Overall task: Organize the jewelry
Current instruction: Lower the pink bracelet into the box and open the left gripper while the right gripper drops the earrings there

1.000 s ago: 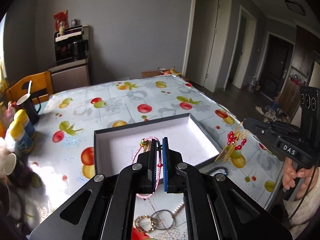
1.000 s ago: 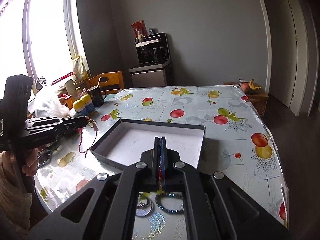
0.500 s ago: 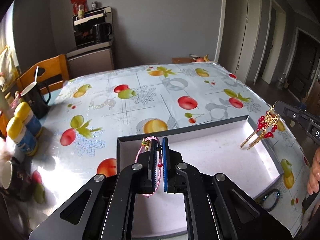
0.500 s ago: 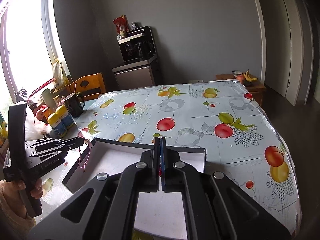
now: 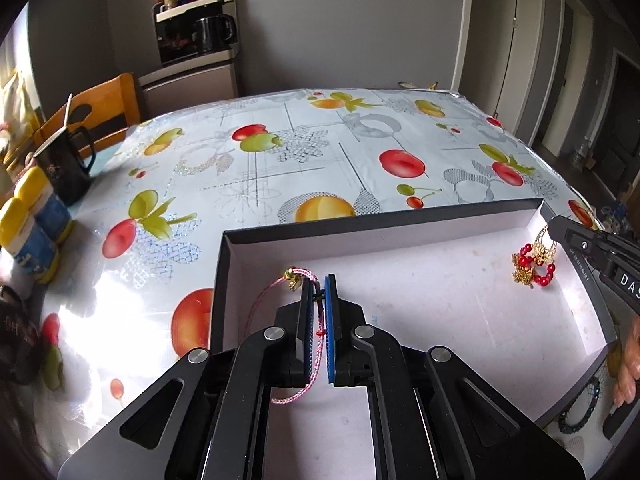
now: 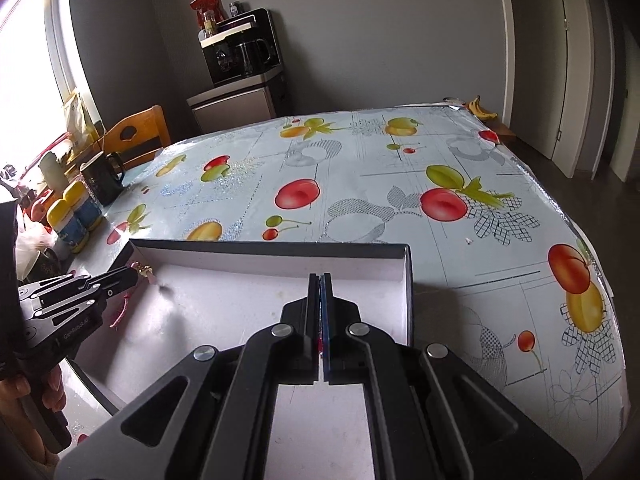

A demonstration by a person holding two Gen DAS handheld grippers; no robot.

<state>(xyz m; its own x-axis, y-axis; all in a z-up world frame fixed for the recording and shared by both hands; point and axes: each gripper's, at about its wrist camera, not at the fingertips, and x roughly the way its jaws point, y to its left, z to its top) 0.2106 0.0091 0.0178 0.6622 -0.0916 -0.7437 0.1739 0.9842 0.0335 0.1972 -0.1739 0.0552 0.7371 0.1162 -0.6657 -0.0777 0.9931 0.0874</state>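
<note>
1. Left wrist view: the left gripper (image 5: 318,280) is over the near left part of the box (image 5: 376,222), a shallow dark tray with a white floor lying on the fruit-print tablecloth (image 5: 280,152).
2. Its blue pads are parted by a narrow gap, and the cord (image 5: 262,308), a pink braided bracelet, runs through that gap. Whether the pads are pinching the cord or have let it go I cannot tell.
3. The cord loops out to the left of the fingers, with a small gold charm (image 5: 294,278) at its far end, above the box floor near the box's left wall.
4. At the right end of the box, the right gripper (image 5: 554,226) reaches in over the rim with the earring (image 5: 534,260), a gold piece with red beads, at its tip; the earring's lower end lies low by the box floor.
5. Just outside the box's near right corner a dark beaded bracelet (image 5: 578,416) lies on the tablecloth.
6. Well left of the box stand a black mug (image 5: 66,168) and two yellow-capped bottles (image 5: 30,220).
7. Right wrist view: the right gripper (image 6: 320,278) is over the box's (image 6: 276,250) right half, pads pressed together, with a speck of red showing between them lower down.
8. The left gripper (image 6: 136,274) comes in over the box's left wall, the cord (image 6: 122,312) hanging beneath it and the charm (image 6: 146,271) at its tip.
9. The mug (image 6: 102,178) and bottles (image 6: 74,216) stand left of the box.
</note>
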